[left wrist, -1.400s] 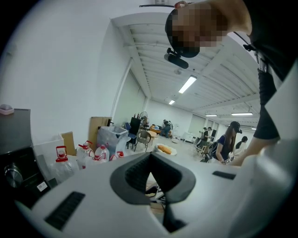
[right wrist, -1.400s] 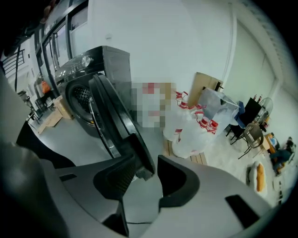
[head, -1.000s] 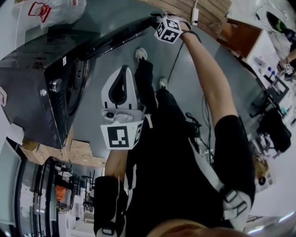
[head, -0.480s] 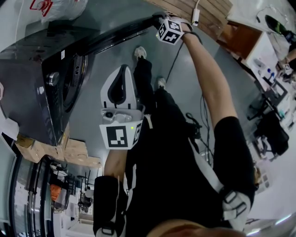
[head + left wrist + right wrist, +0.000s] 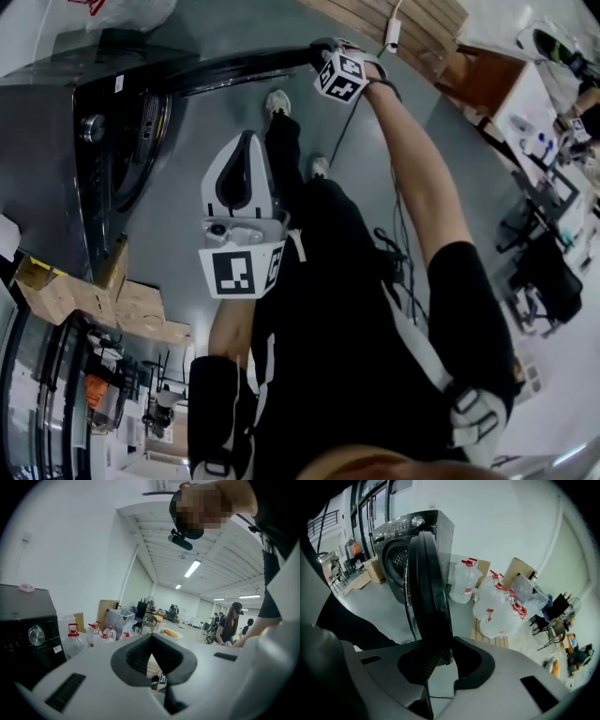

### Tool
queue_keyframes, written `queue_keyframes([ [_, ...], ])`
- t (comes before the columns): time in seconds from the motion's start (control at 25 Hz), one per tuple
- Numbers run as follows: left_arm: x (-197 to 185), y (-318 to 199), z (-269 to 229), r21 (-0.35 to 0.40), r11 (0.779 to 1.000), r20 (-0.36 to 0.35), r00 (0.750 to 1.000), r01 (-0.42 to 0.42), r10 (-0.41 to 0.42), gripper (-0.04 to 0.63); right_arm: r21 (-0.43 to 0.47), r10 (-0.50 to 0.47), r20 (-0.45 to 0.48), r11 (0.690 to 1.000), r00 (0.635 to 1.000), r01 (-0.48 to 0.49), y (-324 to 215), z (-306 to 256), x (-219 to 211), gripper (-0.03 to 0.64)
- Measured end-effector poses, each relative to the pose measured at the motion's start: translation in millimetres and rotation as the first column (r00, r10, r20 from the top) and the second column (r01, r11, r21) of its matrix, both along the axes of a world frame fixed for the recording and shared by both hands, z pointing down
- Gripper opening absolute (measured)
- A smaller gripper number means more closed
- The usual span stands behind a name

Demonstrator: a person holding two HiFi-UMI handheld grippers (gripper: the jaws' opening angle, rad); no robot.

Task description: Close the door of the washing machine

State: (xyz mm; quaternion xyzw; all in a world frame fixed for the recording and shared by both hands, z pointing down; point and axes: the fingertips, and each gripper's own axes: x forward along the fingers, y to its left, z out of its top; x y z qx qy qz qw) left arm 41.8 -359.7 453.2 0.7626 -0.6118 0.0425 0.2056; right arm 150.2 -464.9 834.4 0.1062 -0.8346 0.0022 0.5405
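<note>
Right gripper view, my right claw [image 5: 440, 660] just closing, clamped on the open washing machine door [image 5: 427, 588] at frame centre, washing machine [image 5: 398, 559] upper left, my left claw [image 5: 151, 639] together, empty.

The washing machine [image 5: 56, 141] is dark grey and its door [image 5: 429, 588] glossy black. Jugs [image 5: 497, 606] beside the washing machine are clear with red caps. Left gripper [image 5: 151, 641] and right gripper [image 5: 449, 658] are white, marker cubes [image 5: 234, 274] black-and-white squares.

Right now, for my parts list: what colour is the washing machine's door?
The door is black, best seen in the right gripper view.
</note>
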Motion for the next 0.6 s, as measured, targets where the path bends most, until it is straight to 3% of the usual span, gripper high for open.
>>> queue_keyframes([
  [0.44, 27.0, 123.3, -6.2, 0.054, 0.99, 0.014, 0.991, 0.134, -0.135, 0.005, -0.02, 0.082, 0.041, 0.997, 0.996, -0.081, 131.2, 1.7, 11.4, 0.061],
  [0.6, 35.0, 176.9, -4.4, 0.075, 0.98, 0.058, 0.98, 0.187, -0.191, 0.005, -0.025, 0.101, 0.069, 0.995, 0.993, -0.099, 176.7, 6.6, 11.5, 0.058],
])
